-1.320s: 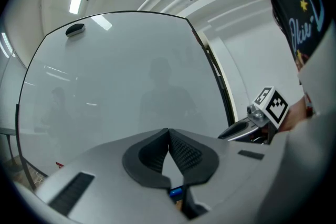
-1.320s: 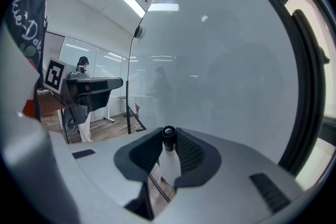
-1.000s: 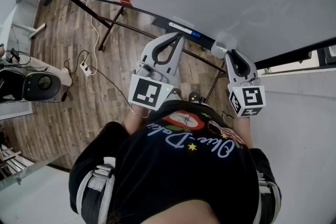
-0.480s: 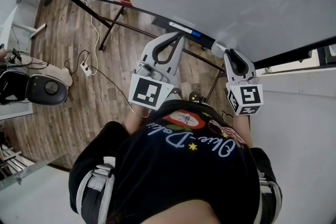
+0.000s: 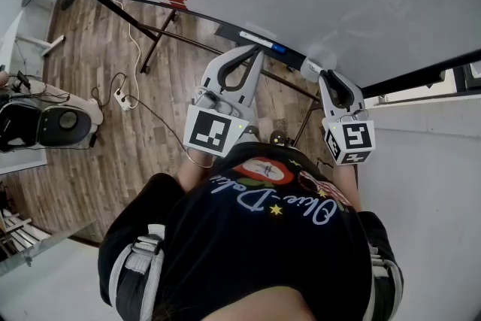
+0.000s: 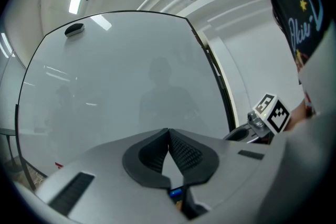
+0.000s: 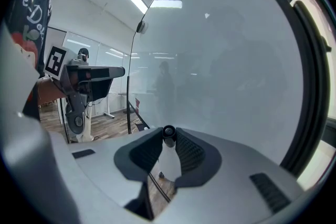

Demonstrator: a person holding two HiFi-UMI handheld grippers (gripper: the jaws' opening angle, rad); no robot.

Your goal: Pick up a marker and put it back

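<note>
Glossy whiteboard across the background, wood floor below it. Marker seen end-on as a small dark round tip, pinched at the very tips of the right hand-held gripper, ribbed pads pressing on both sides, held up close in front of the board; touching the board or not, impossible to say. Left hand-held gripper just beside the right one, jaws closed against each other with nothing between them, pointed at the same board. Dark ledge running along the board's lower edge, with a blue-ended object on it near the left jaws. Black printed shirt filling the bottom of the head view.
</note>
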